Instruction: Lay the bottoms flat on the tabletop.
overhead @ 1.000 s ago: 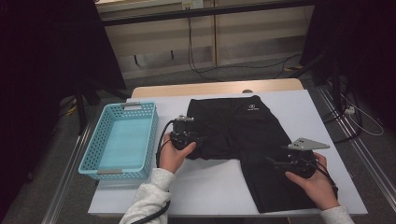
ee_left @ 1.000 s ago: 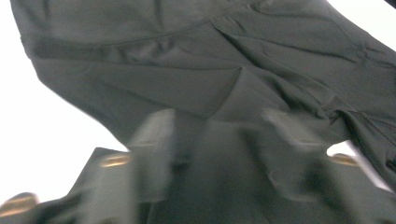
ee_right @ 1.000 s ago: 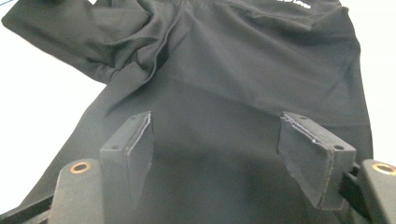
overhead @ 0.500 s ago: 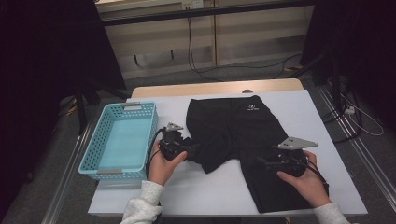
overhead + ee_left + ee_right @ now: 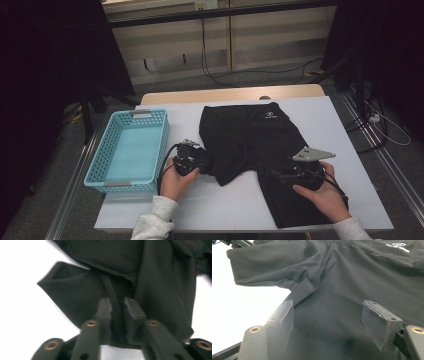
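Black shorts (image 5: 250, 135) lie flat on the white table (image 5: 225, 205), waistband and small white logo (image 5: 271, 118) at the far side. My left gripper (image 5: 206, 161) is at the edge of the left leg; its jaws have just been closing and now pinch a raised fold of the shorts (image 5: 160, 277) between the pads of the left gripper (image 5: 117, 305). My right gripper (image 5: 276, 175) rests low over the right leg, pointing left. In the right gripper view the right gripper (image 5: 328, 312) stands open, jaws wide apart above the cloth (image 5: 352, 277).
A light blue plastic basket (image 5: 131, 150) stands at the table's left side, just left of my left hand. Bare white tabletop lies along the near edge and to the right of the shorts. Cables run on the floor beyond the table.
My left gripper has come a little toward the near edge and lower, and its jaws have gone from apart to pinched on the leg's fabric. The right hand has barely shifted.
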